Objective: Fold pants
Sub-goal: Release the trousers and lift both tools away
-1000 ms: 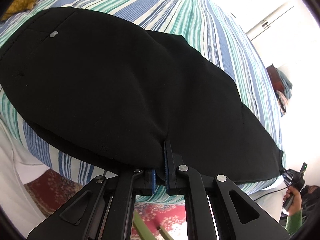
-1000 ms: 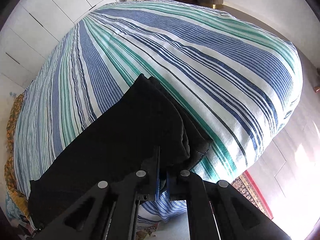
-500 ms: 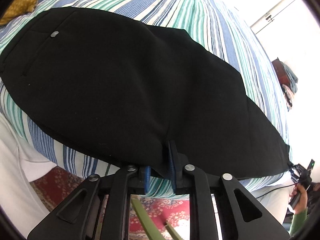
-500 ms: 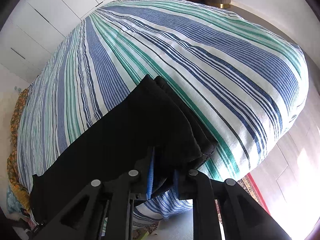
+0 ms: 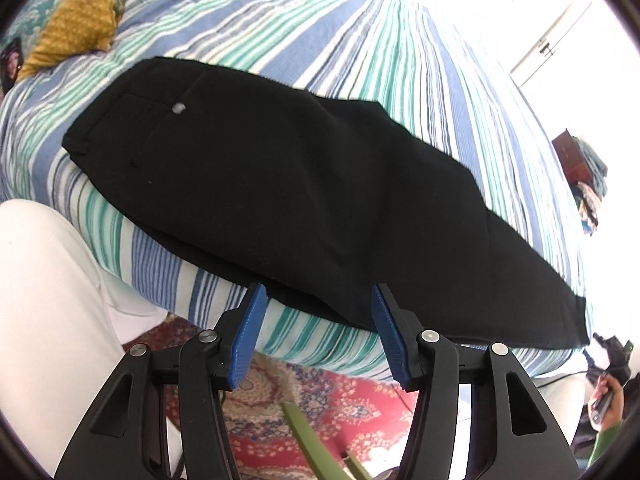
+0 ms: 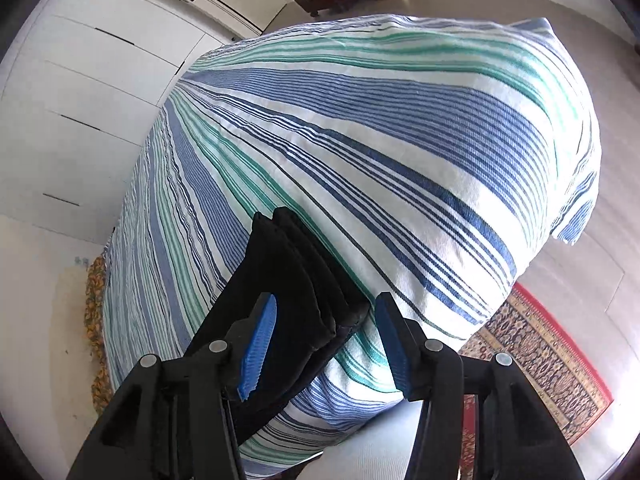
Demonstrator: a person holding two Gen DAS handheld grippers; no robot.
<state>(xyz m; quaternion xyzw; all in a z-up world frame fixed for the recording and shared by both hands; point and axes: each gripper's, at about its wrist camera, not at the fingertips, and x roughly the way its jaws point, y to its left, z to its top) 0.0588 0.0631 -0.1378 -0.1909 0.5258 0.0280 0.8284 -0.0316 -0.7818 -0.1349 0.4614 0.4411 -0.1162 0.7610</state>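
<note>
Through the left wrist camera I am looking at the black pants lying lengthwise across the striped bedspread, folded leg over leg. The waistband end with its small grey button is sitting toward the upper left, and the hems are reaching down to the lower right, close to the bed's near edge. My left gripper is hanging just off that edge with its jaws spread wide and nothing between them; the blue pads are standing apart on either side of the lower border of the fabric, and I cannot tell whether they are brushing it. A mustard cushion is resting at the top left of the bed, and a red patterned rug is showing on the floor beneath the fingers.

Through the right wrist camera I am seeing the hem end of the pants, stacked in layers at the near edge of the same bedspread. My right gripper is also gaping wide and gripping nothing, with the cuffs sitting between and just ahead of its blue pads. White wardrobe doors are filling the left background, and the rug is lying at the lower right.
</note>
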